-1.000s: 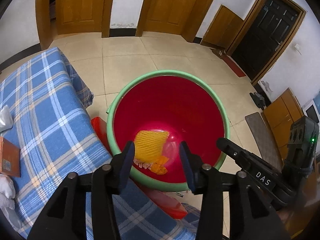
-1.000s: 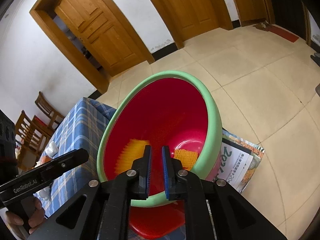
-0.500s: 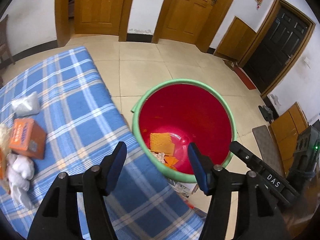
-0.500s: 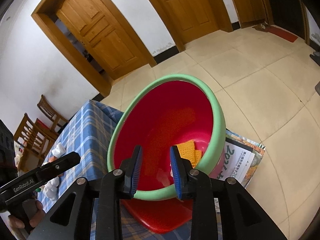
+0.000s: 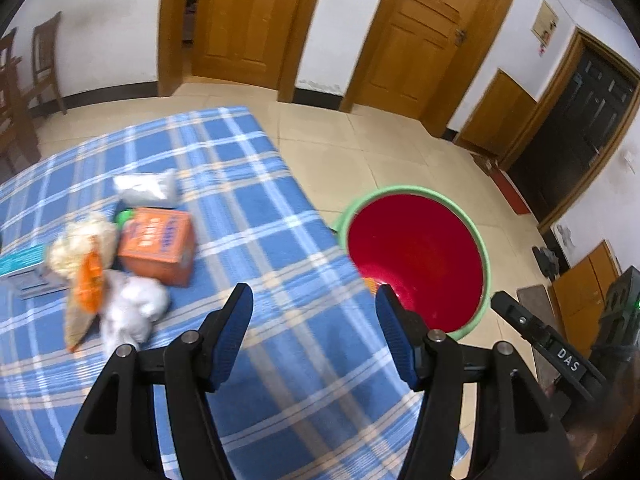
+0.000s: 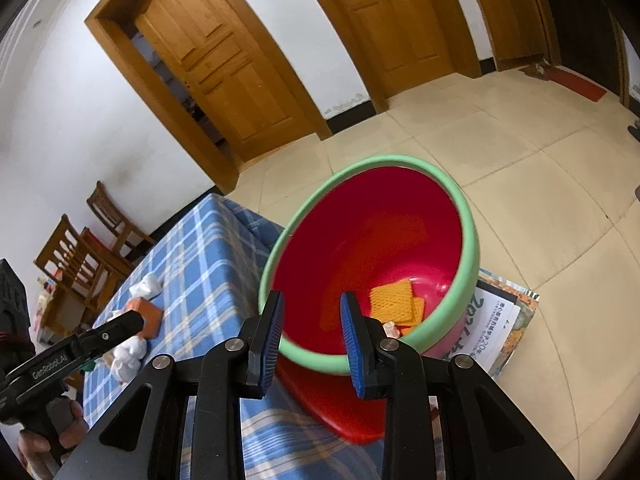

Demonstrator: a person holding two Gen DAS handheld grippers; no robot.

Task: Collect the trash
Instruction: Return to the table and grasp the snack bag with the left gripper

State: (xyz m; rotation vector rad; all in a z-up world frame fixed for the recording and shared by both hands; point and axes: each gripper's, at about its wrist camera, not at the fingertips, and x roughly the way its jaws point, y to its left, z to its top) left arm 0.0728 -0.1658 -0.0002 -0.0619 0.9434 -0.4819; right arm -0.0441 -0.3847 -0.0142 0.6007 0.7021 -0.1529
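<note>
Tongs both empty, left gripper (image 5: 314,330) wide, right gripper (image 6: 312,334) part-open; next pickup, I judge, means reaching the trash pile (image 5: 120,280) at ten o'clock, basin (image 5: 416,260) at two.

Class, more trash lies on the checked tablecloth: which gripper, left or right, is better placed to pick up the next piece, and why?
Left. The left gripper is open, empty and over the tablecloth beside the crumpled white tissue and orange box. The right gripper faces the red bin.

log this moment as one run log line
left tongs: open, empty, over blue plaid tablecloth | right tongs: open, empty | red plastic bin with green rim: holds orange foam netting
</note>
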